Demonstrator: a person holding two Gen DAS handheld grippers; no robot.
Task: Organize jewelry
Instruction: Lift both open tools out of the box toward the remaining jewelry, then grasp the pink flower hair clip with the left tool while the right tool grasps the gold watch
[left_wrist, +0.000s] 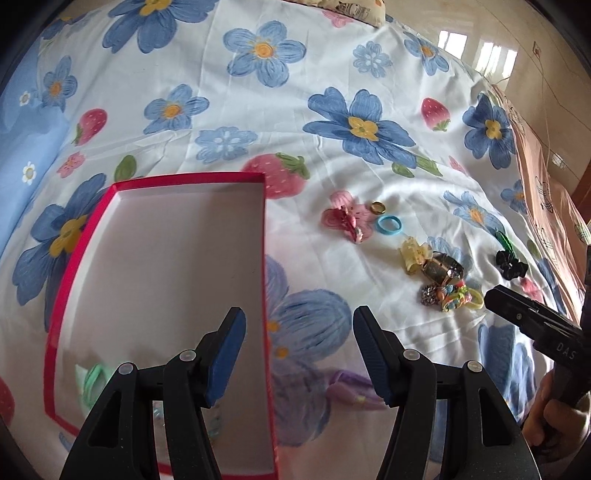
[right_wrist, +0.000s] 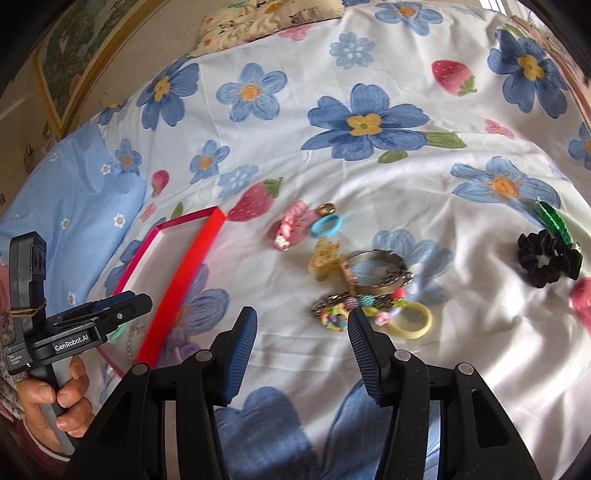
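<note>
Left wrist view takes in a bed spread with a white floral sheet (left_wrist: 369, 74) printed in big blue flowers and pink strawberries, lightly creased and filling nearly the whole frame; a glossy pale floor (left_wrist: 517, 48) shows beyond its far right edge, and in the right wrist view a framed picture (right_wrist: 70, 62) hangs on the wall behind the bed. A light blue pillow (right_wrist: 70, 206) with small white flowers lies at the left side, and a patterned cushion (right_wrist: 258, 18) sits at the head. On the sheet lies a shallow red-rimmed box (left_wrist: 74, 280) with a white inside, a green hair tie (left_wrist: 92, 380) resting in its near corner. The left gripper (left_wrist: 298, 354) hangs over the box's right rim with its jaws apart and nothing between them. The right gripper (right_wrist: 302, 354), likewise spread and empty, hovers just short of the jewelry heap to the right of the box: a metal bangle (right_wrist: 376, 269), a yellow hair claw (right_wrist: 325, 258), a beaded bracelet (right_wrist: 332, 314) and a yellow hair ring (right_wrist: 413, 321) touching one another. Farther off lie a pink hair clip (right_wrist: 288, 229), a blue hair ring (right_wrist: 327, 225) and a gold ring (right_wrist: 327, 208), close together. Well apart to the right sits a black scrunchie (right_wrist: 543, 258) touching a green clip (right_wrist: 554, 218).
</note>
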